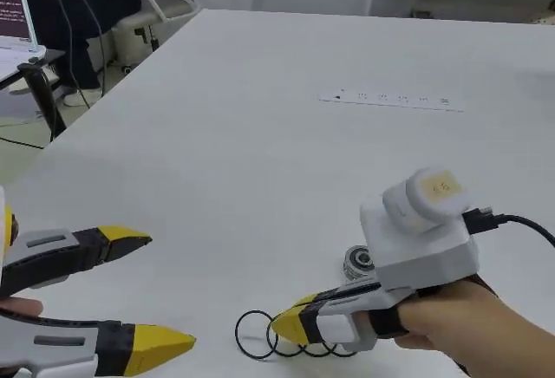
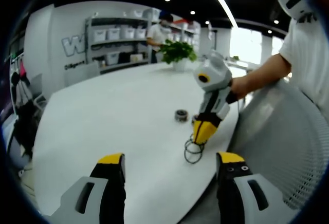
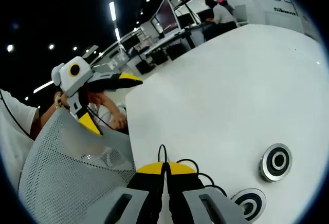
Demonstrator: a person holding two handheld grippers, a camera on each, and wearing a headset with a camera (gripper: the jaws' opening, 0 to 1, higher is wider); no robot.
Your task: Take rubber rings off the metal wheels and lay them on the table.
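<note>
Lower centre, the right claw, pinching a thin black rubber ring, seemed to be laying it on the white table; the left claw stood spread; next: let go, return to the round metal wheels

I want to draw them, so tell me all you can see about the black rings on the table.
The rubber rings are thin black loops, round and wire-like, several overlapping in a small bunch. They lie flat on the white table near its edge, beside two metal wheels. The shut yellow tips of the right tool rest on the bunch; whether they pinch one is unclear.
</note>
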